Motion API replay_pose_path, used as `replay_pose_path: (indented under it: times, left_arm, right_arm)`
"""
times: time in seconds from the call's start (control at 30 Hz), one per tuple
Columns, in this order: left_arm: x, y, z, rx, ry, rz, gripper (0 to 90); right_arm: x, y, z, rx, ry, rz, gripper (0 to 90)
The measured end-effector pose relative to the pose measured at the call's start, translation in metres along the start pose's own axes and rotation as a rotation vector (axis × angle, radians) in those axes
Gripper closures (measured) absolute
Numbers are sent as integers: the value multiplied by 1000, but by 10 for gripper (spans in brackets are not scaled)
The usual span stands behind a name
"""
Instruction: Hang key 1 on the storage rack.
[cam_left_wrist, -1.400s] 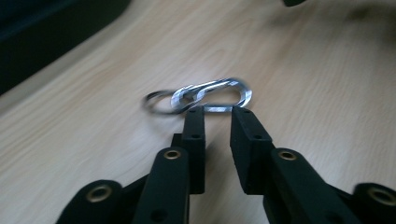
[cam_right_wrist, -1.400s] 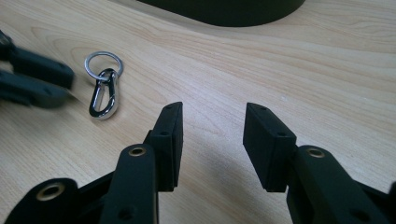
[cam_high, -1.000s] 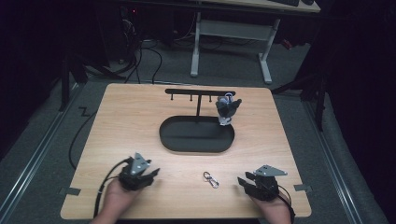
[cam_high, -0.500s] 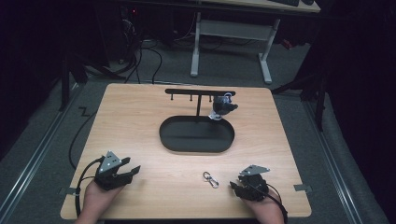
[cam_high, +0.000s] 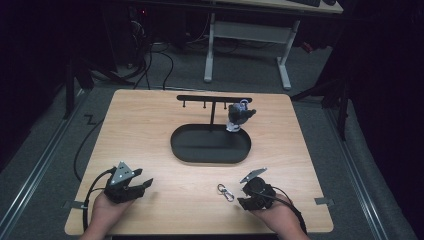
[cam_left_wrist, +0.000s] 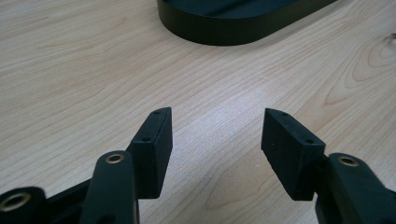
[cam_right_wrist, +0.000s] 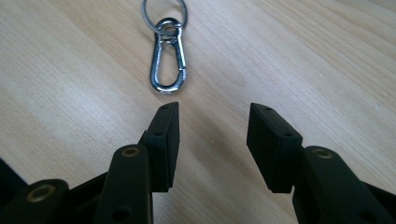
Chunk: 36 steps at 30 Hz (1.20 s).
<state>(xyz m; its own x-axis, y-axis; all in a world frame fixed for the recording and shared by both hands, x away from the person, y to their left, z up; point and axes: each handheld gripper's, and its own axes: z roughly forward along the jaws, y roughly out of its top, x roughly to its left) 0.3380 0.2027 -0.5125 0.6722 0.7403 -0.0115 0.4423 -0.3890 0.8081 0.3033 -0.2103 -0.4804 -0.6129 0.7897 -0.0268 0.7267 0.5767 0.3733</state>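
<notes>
Overhead table view; two close, perhaps table-level claw views

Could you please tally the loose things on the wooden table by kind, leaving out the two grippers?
Silver metal carabiner clip with key ring: 1
Black oval metal tray: 1
Black T-shaped hook rack: 1
Small grey and black figure hanging at the rack: 1
Total: 4

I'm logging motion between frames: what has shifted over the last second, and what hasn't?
The right hand-held gripper slid left toward the carabiner keyring, which now lies just ahead of its open jaws. The left hand-held gripper drew back toward the table's near left edge, then eased slightly right, also open. Nothing was grasped or released. The keyring, black oval tray and the small figure on the hook rack stayed put.
</notes>
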Motion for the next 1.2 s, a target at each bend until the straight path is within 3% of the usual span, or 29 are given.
replay_pose_path:
  times: [0.13, 0.4, 0.73, 0.8, 0.83, 0.9, 1.2]
  left_arm:
    - [0, 0, 0, 1, -2, 2, 438]
    - [-1, 0, 0, 1, -8, 10, 437]
    - [-1, 0, 1, 4, -12, 17, 437]
    - [-1, 0, 1, 4, -13, 18, 437]
    - [-1, 0, 1, 5, -13, 17, 437]
    - [-1, 0, 1, 5, -13, 18, 437]
    - [-1, 0, 1, 7, -16, 20, 436]
  right_arm:
    - [4, 12, 2, 56, 22, -41, 550]
    - [9, 37, 10, 152, 61, -79, 569]
    - [11, 55, 25, 220, 92, -83, 584]
    - [12, 56, 27, 250, 97, -35, 584]
    - [9, 57, 29, 238, 103, -72, 584]
    - [10, 59, 32, 260, 112, -46, 598]
    - [10, 65, 34, 295, 102, -62, 661]
